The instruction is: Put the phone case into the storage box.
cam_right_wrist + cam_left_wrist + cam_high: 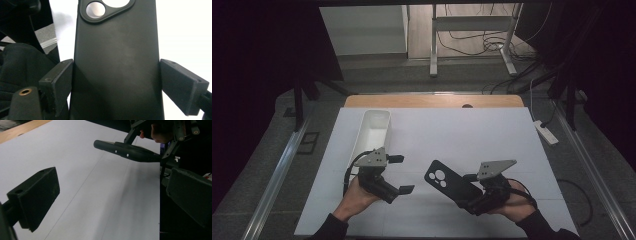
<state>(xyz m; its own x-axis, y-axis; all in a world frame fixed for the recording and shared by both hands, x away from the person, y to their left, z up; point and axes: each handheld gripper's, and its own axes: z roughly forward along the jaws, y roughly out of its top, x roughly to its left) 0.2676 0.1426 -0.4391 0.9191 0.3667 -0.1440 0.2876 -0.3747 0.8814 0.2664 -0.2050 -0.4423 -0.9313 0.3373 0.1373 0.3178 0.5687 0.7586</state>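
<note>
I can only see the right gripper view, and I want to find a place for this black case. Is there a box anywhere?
Observer: Yes, a white tray stands on the table's left side, toward the far edge.
Operator: Is anything in it?
Observer: It looks empty from the high view.
Operator: What's my other hand doing?
Observer: The left hand-held gripper is open and holds nothing. It is left of the case and nearer to you than the tray.
</note>
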